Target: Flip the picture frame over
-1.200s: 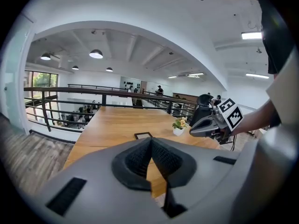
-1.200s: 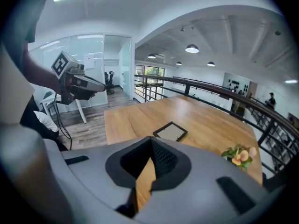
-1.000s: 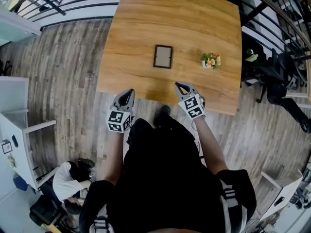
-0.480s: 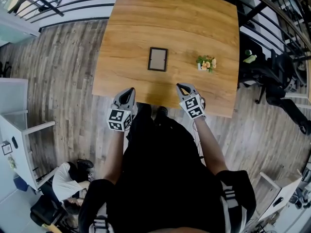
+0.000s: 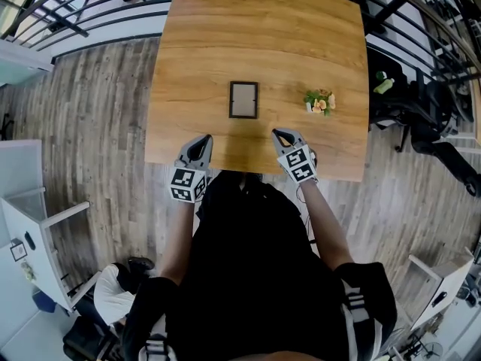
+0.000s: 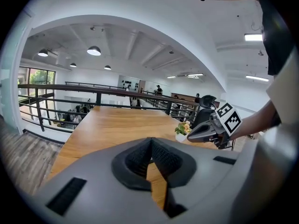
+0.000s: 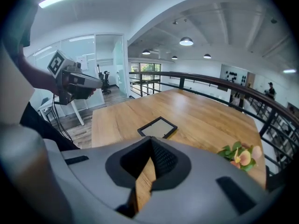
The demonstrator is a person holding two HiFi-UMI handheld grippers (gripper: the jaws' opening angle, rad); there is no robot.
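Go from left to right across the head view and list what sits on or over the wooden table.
left gripper → picture frame → right gripper → small pot of flowers

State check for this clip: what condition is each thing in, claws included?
picture frame: lying flat on the table, not held.
flower pot: upright, right of the frame in the head view, apart from it.
left claw: shut, empty, at the table's near edge.
right claw: shut, empty, at the table's near edge.
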